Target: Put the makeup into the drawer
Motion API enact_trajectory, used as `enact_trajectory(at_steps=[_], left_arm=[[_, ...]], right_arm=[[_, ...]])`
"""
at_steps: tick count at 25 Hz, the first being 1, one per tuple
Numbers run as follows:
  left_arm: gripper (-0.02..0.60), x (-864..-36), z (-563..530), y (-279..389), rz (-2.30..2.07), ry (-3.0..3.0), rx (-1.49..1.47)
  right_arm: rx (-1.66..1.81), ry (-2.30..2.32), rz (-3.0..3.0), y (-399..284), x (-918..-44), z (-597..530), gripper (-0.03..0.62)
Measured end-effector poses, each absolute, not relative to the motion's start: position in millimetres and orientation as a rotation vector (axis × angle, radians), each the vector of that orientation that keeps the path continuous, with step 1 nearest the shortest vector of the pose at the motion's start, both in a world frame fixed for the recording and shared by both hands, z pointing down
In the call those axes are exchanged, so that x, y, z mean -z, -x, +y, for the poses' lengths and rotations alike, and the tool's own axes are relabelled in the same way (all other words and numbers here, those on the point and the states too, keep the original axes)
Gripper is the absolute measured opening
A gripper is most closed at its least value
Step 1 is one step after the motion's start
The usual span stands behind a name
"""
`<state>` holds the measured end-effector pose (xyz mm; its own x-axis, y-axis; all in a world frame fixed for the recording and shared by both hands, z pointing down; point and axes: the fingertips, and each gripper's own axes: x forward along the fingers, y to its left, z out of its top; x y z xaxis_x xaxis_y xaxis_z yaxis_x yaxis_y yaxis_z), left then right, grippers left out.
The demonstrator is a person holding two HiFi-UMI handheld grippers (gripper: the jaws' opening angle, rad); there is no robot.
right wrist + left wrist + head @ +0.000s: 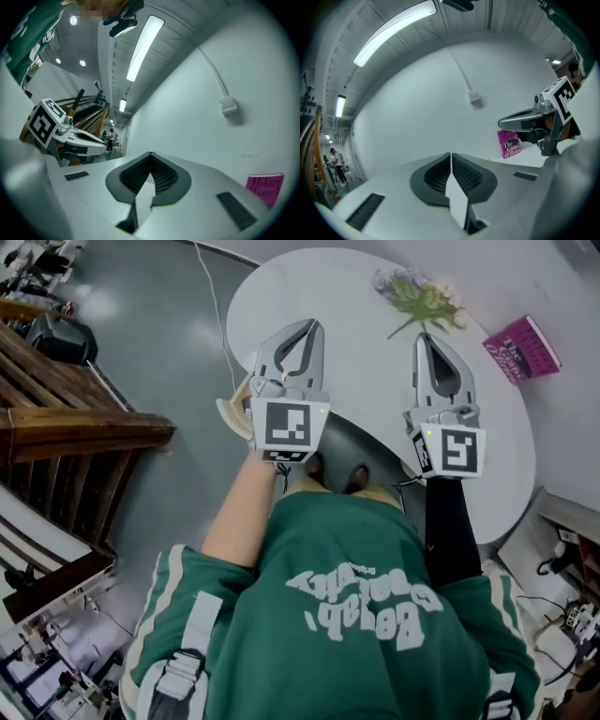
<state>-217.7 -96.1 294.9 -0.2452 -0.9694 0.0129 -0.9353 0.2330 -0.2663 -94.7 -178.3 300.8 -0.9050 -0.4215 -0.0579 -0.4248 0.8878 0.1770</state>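
Hovering over the white table (361, 343), left gripper (312, 329) and right gripper (425, 338) both sit closed and empty; no makeup or drawer shows, so finding them likely comes next.

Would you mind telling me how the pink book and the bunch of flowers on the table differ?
The pink book is a magenta rectangle; the bunch of flowers is a loose spray, pale purple with green stems. The book stands on edge; the flowers lie flat. Both sit on the white table.
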Motion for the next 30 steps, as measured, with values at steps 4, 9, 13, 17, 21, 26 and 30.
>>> enact_trajectory(at_steps=[4, 9, 13, 17, 21, 26, 30], left_arm=[[0.062, -293, -135, 169, 2.209, 1.945, 0.254], [0.220, -296, -186, 89, 1.990, 2.143, 0.226], [0.222, -303, -214, 28, 1.872, 2.273, 0.210], [0.221, -311, -237, -31, 1.731, 2.387, 0.204], [0.222, -321, -251, -71, 1.643, 2.452, 0.223], [0.222, -337, -262, -99, 1.592, 2.509, 0.259], [0.221, -363, -269, -115, 1.535, 2.565, 0.327]], right_arm=[[-0.298, 0.852, 3.002, 39, -301, -205, 0.009], [-0.309, 1.089, 2.935, -44, -301, -237, 0.009], [-0.312, 1.260, 2.876, -110, -304, -250, 0.009], [-0.305, 1.433, 2.814, -173, -309, -254, 0.009], [-0.293, 1.554, 2.768, -220, -315, -254, 0.009], [-0.263, 1.645, 2.726, -256, -322, -254, 0.009], [-0.237, 1.664, 2.723, -264, -329, -256, 0.009]])
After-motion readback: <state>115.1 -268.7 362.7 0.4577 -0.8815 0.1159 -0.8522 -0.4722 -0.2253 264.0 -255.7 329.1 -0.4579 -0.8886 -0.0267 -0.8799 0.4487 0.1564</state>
